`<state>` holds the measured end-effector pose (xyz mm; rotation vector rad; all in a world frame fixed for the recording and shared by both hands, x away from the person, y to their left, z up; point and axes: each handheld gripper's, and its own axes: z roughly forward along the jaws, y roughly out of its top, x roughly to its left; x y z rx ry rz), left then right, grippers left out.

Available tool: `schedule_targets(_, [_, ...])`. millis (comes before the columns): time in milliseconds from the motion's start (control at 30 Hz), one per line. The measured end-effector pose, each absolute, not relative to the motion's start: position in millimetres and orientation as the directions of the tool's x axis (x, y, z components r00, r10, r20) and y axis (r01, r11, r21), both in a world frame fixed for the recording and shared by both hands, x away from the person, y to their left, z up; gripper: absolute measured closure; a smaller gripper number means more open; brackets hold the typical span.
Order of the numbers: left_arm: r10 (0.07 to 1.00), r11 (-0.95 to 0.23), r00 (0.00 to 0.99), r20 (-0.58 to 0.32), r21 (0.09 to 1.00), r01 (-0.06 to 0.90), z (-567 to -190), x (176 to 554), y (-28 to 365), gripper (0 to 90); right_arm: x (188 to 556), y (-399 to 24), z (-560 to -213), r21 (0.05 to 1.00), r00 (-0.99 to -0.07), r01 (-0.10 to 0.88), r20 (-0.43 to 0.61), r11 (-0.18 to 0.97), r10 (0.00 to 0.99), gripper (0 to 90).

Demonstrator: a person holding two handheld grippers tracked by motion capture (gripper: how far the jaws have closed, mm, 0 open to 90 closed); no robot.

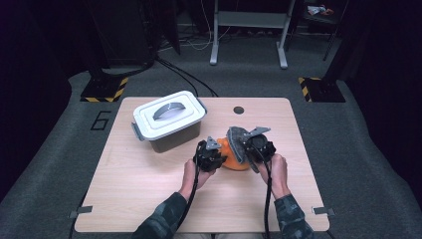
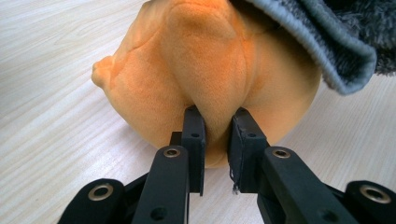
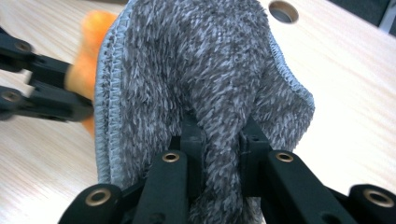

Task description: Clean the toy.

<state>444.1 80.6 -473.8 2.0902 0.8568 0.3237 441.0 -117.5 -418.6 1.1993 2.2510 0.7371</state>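
- The orange plush toy (image 2: 205, 70) is soft and light; the left claw (image 2: 217, 126) pinches a fold at its 6 o'clock side.
- The grey cloth (image 3: 210, 79) is floppy; the right claw (image 3: 219, 135) pinches a bunched fold.

We see 2 forearms in camouflage sleeves coming in from 6 o'clock in the high view, angled toward each other. Our left hand (image 1: 190, 172) carries the left gripper (image 1: 217, 151), which points toward 2 o'clock. Our right hand (image 1: 278, 169) carries the right gripper (image 1: 244, 144), which points toward 10 o'clock. Both pairs of jaws are pinched close together, each with soft material caught between the pads. A black cable trails back along each forearm.
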Motion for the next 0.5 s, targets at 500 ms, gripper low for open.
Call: schedule_targets(500, [0.675, -0.412, 0.733, -0.087, 0.78, 0.472, -476.7, 446.5, 82.9, 78.0, 457.1, -160.6, -460.1, 0.601, -0.417, 0.711, -0.059, 0.366, 0.907, 76.2])
